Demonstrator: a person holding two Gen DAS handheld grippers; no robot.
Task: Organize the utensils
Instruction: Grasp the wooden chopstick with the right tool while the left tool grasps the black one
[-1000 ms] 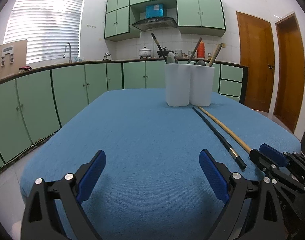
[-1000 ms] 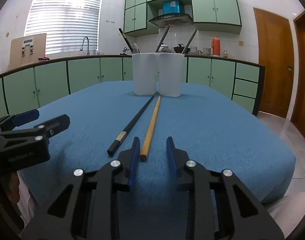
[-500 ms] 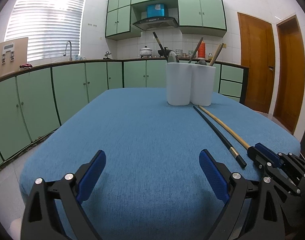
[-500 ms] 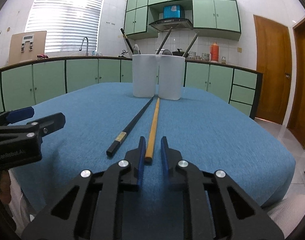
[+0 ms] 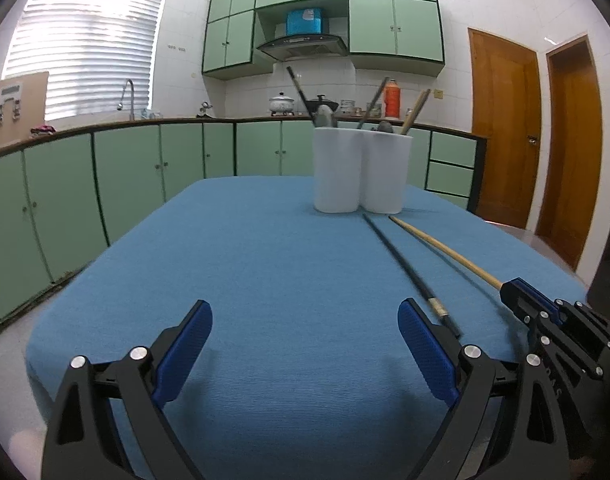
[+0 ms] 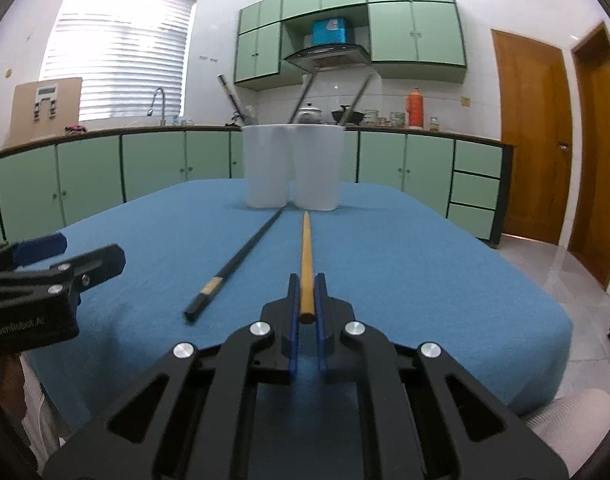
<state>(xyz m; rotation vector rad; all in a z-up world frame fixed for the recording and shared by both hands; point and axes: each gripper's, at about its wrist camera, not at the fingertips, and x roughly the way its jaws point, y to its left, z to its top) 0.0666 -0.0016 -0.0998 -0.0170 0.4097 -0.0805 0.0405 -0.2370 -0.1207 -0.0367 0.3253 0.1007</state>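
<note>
1. Already several utensils stand in the two white cups: the left cup [image 6: 265, 166] and the right cup [image 6: 318, 168] sit touching each other at the far end of the blue table [image 5: 265, 280], with dark and wooden handles leaning out of both.
2. Two chopsticks remain outside the cups, side by side with their far tips just in front of them: a black chopstick [image 6: 241, 258] and a wooden chopstick [image 6: 306, 248].
3. At the wooden chopstick's near end the right gripper [image 6: 306, 304] has just been closing, and its blue pads now clamp that end between them; in the left wrist view the stick looks raised slightly off the cloth, though this is hard to confirm.
4. Beside it, the left gripper [image 5: 305, 340] hangs low over bare cloth with its fingers spread wide and nothing between them; the black chopstick's near end lies just by its right finger.
5. By my judgement the sorting is mostly done: the wooden chopstick needs carrying to a cup, probably the right one where wooden handles show, and the black one is untouched.
</note>
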